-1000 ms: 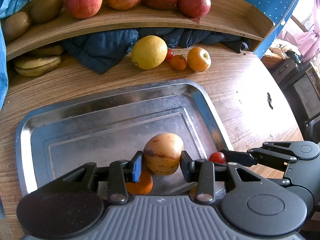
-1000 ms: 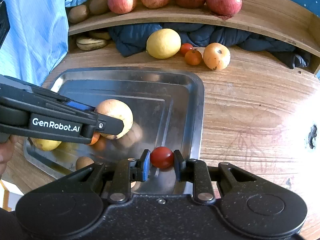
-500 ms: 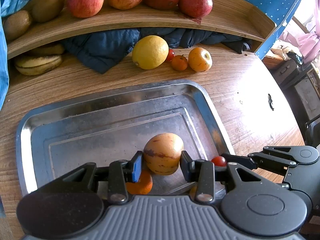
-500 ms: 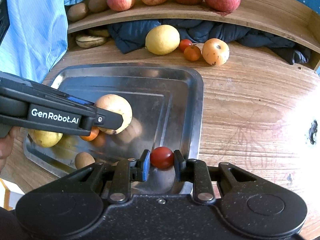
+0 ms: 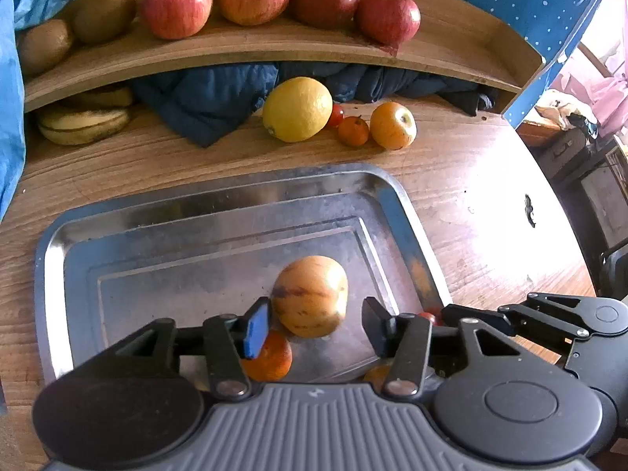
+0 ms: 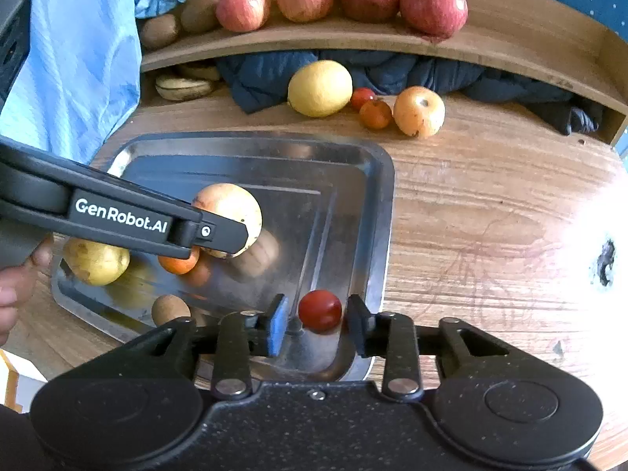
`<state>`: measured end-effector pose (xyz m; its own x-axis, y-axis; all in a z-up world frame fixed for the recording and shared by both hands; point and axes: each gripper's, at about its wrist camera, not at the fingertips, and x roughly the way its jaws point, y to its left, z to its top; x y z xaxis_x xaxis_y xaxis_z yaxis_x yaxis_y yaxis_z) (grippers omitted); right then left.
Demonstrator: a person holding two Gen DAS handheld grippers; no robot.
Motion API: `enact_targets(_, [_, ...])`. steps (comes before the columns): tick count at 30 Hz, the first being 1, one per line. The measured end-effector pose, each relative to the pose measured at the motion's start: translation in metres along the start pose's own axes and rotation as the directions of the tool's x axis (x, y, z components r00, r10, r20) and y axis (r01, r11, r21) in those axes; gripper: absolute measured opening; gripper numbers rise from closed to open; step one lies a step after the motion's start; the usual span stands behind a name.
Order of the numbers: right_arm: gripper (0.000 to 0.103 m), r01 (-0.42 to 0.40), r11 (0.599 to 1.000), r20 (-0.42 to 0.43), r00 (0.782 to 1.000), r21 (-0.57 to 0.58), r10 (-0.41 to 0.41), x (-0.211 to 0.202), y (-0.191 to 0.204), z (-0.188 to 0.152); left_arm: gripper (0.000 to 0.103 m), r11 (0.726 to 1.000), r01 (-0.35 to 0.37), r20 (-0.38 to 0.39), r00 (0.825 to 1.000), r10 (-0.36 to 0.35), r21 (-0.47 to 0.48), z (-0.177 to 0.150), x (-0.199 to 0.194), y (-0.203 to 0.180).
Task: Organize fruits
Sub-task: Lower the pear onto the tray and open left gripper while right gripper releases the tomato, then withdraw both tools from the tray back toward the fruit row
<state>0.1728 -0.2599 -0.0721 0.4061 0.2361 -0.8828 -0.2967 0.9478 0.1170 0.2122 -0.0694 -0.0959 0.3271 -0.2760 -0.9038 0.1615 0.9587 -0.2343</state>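
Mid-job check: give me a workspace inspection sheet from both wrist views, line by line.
Surface: wooden table, bare right of the tray.
Job's things: shallow steel tray holds a striped yellow melon-like fruit, small orange citrus, red cherry tomato, yellow pear-like fruit and a brown round fruit. Large yellow lemon and others wait on the table.
Clutter: crumpled dark blue cloth under the shelf.
Grippers: left tongs open around the melon-like fruit; right tongs open, tomato between them untouched.
Cables: nothing seen.
Surroundings: curved wooden shelf with four red apples; light blue fabric at left.
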Motion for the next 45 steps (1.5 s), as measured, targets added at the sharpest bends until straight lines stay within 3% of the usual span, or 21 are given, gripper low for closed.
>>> enact_targets(6, [0.046,-0.003,1.000,0.022,1.000,-0.009,0.003,-0.009,-0.001,-0.002,0.065,1.000,-0.008,0.028,1.000,0.009,-0.019,-0.002,-0.011,-0.003])
enact_targets(11, [0.054,-0.009,1.000,0.042,0.999,-0.010,0.010,-0.017,-0.003,-0.005,0.079,0.999,-0.027,0.064,0.997,0.029,-0.033,-0.003,-0.024,-0.004])
enact_targets(14, [0.064,-0.019,1.000,0.050,0.999,-0.005,0.019,-0.021,-0.004,-0.007,0.088,0.998,-0.043,0.088,0.995,0.047,-0.046,-0.006,-0.033,-0.003])
enact_targets(16, [0.075,-0.032,0.999,0.056,0.998,0.001,0.032,-0.023,-0.005,-0.009,0.096,0.997,-0.054,0.101,0.993,0.059,-0.055,-0.010,-0.040,-0.003])
enact_targets(21, [0.089,-0.064,0.998,0.066,0.996,0.013,0.063,-0.028,-0.006,-0.012,0.102,0.993,-0.096,0.124,0.987,0.104,-0.074,-0.023,-0.057,0.001])
enact_targets(31, [0.099,-0.129,0.992,0.038,0.991,-0.001,0.129,-0.034,-0.002,-0.024,0.102,0.979,-0.192,0.088,0.976,0.198,-0.072,-0.059,-0.083,0.014])
enact_targets(45, [0.102,-0.164,0.984,-0.108,0.982,-0.062,0.157,-0.021,0.015,-0.037,0.102,0.950,-0.307,-0.056,0.951,0.304,-0.053,-0.100,-0.088,0.036])
